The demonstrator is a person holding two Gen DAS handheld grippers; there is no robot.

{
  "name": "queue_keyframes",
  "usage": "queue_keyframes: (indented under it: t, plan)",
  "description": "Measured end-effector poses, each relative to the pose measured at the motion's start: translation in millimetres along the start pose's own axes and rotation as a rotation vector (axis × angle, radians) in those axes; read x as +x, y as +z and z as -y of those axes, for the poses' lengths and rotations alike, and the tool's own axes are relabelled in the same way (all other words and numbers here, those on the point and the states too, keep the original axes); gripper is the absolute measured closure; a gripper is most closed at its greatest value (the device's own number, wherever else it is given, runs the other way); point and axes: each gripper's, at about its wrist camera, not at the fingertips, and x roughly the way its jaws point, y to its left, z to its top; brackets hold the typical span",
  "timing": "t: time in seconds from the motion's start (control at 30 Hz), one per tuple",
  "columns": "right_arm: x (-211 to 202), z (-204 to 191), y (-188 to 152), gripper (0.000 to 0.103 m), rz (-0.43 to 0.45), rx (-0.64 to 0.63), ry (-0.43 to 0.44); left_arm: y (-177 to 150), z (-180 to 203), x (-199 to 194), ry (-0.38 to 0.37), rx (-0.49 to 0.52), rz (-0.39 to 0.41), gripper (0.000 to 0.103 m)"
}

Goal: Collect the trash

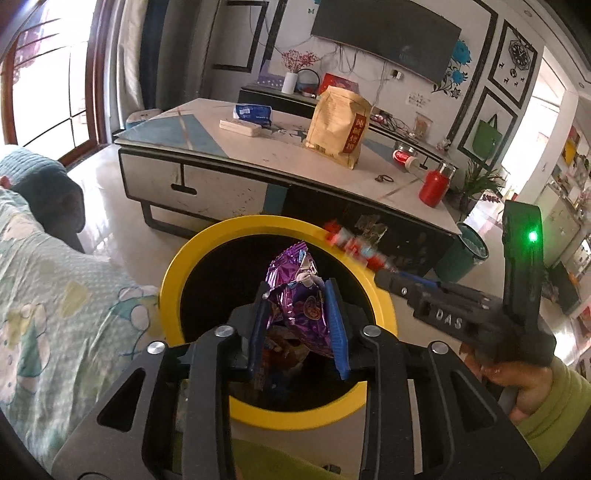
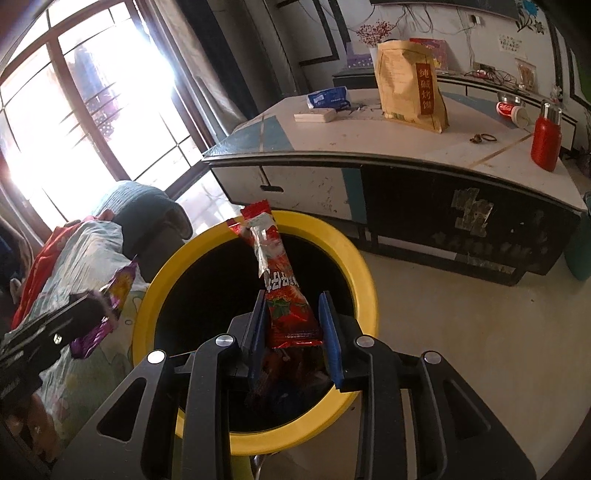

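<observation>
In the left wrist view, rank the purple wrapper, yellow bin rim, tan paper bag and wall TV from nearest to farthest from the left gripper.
1. purple wrapper, between the left gripper jaws.
2. yellow bin rim, directly below and around it.
3. tan paper bag, upright on the table beyond the bin.
4. wall TV, on the far wall at top.

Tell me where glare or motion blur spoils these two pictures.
Right wrist view: the window is blown out white, so its panes wash out. Left wrist view: the red wrapper and the right gripper holding it are smeared by motion; the purple wrapper stays sharp. Both views bend straight edges, such as the table, near the frame borders.
</observation>
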Motion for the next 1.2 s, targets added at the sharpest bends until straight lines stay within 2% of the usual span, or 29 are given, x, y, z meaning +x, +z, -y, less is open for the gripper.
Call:
queue_keyframes:
  t: [0.07,0.13,0.2,0.27,0.37,0.43,0.53,0.57,0.67,0.9,1.2]
  plan:
    - [2,-2,-1,0.075,-0.010,-0.007,0.011,1,-1,2,0.007,0.003,-0.002,0.075]
    - [4,-4,-3,0.070,-0.015,-0.015,0.017,3,-3,2,0.007,-0.005,-0.001,0.066]
    - [4,-6,-4,0.063,-0.019,-0.023,0.018,3,-6,-1,0.012,-0.016,0.005,0.055]
    - [3,-8,-5,0.057,-0.019,-0.031,0.011,3,-8,-4,0.016,-0.023,0.011,0.052]
    - [-4,-8,-7,0.049,-0.011,-0.035,0.005,3,-11,-13,0.026,-0.039,0.025,0.038]
    - [-8,-10,-10,0.042,-0.003,-0.043,-0.005,4,-14,-20,0.035,-0.050,0.033,0.024]
    - [-22,-16,-14,0.032,0.022,-0.050,-0.015,2,-19,-34,0.048,-0.064,0.051,0.015]
    - [-25,-17,-14,0.025,0.028,-0.052,-0.017,1,-21,-39,0.056,-0.071,0.058,0.013]
    - [-41,-27,-19,0.017,0.067,-0.074,-0.024,-2,-27,-57,0.088,-0.086,0.081,0.011]
    - [-73,-80,-30,0.008,0.134,-0.202,0.019,-19,-47,-109,0.208,-0.109,0.151,0.011]
    - [-99,-163,-45,0.006,0.247,-0.342,0.097,-55,-79,-183,0.355,-0.172,0.241,0.011]
